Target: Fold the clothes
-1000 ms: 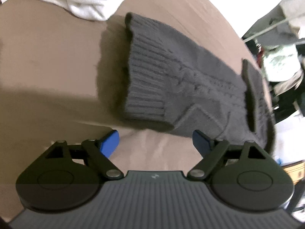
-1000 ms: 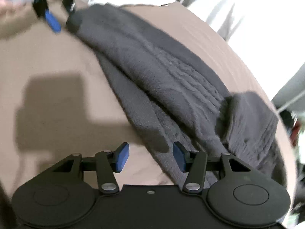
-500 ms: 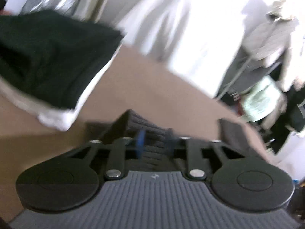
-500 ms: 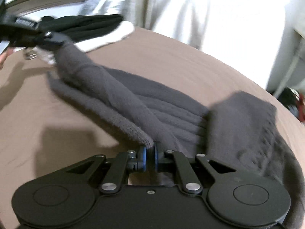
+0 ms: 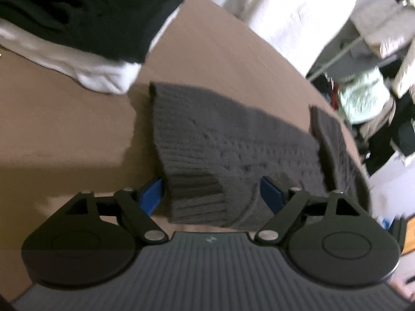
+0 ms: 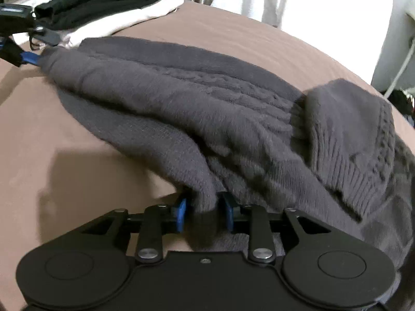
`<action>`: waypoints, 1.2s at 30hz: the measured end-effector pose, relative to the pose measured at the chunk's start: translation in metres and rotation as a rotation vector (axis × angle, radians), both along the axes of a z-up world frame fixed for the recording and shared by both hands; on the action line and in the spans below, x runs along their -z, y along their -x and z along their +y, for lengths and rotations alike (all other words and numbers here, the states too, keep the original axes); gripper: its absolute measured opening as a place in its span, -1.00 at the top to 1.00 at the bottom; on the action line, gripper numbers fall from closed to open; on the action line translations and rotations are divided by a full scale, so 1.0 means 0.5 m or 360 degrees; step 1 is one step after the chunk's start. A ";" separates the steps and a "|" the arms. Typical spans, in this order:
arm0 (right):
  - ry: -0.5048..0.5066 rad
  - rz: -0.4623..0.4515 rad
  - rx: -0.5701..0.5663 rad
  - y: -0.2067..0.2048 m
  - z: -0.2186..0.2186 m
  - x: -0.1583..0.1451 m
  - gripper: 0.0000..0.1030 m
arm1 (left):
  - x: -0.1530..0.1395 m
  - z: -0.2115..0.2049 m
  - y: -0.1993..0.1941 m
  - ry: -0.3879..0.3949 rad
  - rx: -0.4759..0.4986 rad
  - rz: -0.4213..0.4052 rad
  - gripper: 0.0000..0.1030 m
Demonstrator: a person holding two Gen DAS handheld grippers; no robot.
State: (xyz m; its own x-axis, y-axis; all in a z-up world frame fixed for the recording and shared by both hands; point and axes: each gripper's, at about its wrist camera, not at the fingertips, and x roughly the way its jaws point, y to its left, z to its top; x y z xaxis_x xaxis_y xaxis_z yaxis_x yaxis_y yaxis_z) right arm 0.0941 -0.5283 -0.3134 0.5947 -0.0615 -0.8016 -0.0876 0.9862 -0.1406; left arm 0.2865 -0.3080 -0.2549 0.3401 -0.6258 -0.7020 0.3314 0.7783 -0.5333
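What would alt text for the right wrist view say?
A dark grey knit sweater lies folded on a brown sheet, a fold of it between the right tool's blue pads, which have just been opening. Folded black and white clothes sit behind.

I see a brown bedsheet [image 5: 220,51] as the work surface, white curtain [image 5: 285,13] behind it, cluttered rack [image 5: 368,77] at right with bags and clothes, bright light on curtain.
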 end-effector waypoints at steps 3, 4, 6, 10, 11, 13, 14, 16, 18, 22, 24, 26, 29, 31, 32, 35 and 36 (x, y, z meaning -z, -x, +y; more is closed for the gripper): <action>0.0050 -0.0038 -0.0003 -0.024 0.001 0.002 0.24 | 0.026 -0.034 0.004 -0.0202 -0.0039 -0.0040 -0.71; 0.0063 -0.0051 -0.0001 -0.030 0.002 0.002 0.24 | 0.037 -0.049 -0.001 -0.0237 -0.0023 -0.0057 -0.78; 0.0084 -0.0073 0.0009 -0.039 0.004 0.003 0.26 | 0.055 -0.073 -0.012 -0.0201 0.0014 -0.0093 -1.00; 0.0111 -0.0095 0.0017 -0.040 0.013 0.002 0.70 | 0.046 -0.080 -0.007 -0.0095 0.0056 -0.0147 -0.12; 0.0099 -0.0093 0.0028 -0.040 0.014 -0.001 0.74 | 0.032 -0.070 -0.006 -0.0059 0.0065 -0.0165 0.55; 0.0019 -0.0088 0.0091 -0.032 0.004 -0.022 0.79 | -0.013 -0.014 -0.013 0.0148 -0.0039 -0.0216 0.63; -0.0070 -0.0111 0.0142 -0.019 -0.005 -0.044 0.79 | -0.038 0.030 -0.019 0.0296 -0.0113 -0.0241 0.71; -0.0332 -0.0199 0.0220 0.012 -0.019 -0.103 0.79 | -0.084 0.111 -0.031 0.0535 -0.0251 -0.0290 0.90; -0.0511 -0.0273 0.0156 0.052 -0.009 -0.158 0.77 | -0.105 0.162 -0.038 0.0519 -0.0342 -0.0332 0.95; -0.0536 -0.0133 -0.0082 0.091 0.075 -0.148 0.77 | -0.061 0.194 -0.047 0.0266 -0.0514 -0.0183 0.95; -0.0414 0.0051 -0.0102 0.081 0.109 -0.070 0.76 | -0.042 0.183 -0.050 0.0065 -0.0563 -0.0151 0.95; -0.0372 0.0161 -0.0089 0.077 0.119 -0.013 0.76 | -0.037 0.161 -0.050 -0.0149 -0.0554 -0.0171 0.90; -0.0478 0.0086 -0.0066 0.077 0.100 -0.026 0.76 | -0.033 0.147 -0.052 -0.0214 -0.0471 -0.0151 0.64; -0.0526 0.0071 -0.0074 0.076 0.089 -0.043 0.76 | -0.034 0.135 -0.047 -0.0126 -0.0439 -0.0094 0.30; -0.0547 0.0085 -0.0101 0.081 0.089 -0.051 0.75 | -0.033 0.129 -0.045 -0.0084 -0.0427 -0.0069 0.13; -0.0596 0.0104 -0.0228 0.108 0.109 -0.088 0.74 | -0.020 0.112 -0.052 -0.0018 -0.0370 -0.0004 0.10; -0.0571 0.0104 -0.0267 0.107 0.122 -0.096 0.74 | -0.018 0.105 -0.050 -0.0010 -0.0346 0.0015 0.08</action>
State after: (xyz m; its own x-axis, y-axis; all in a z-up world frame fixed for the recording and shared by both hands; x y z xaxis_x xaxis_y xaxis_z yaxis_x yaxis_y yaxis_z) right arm 0.0403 -0.4671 -0.2654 0.5199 0.3226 -0.7910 -0.2488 0.9430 0.2210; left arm 0.3117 -0.2554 -0.2461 0.4602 -0.5337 -0.7095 0.1504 0.8344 -0.5302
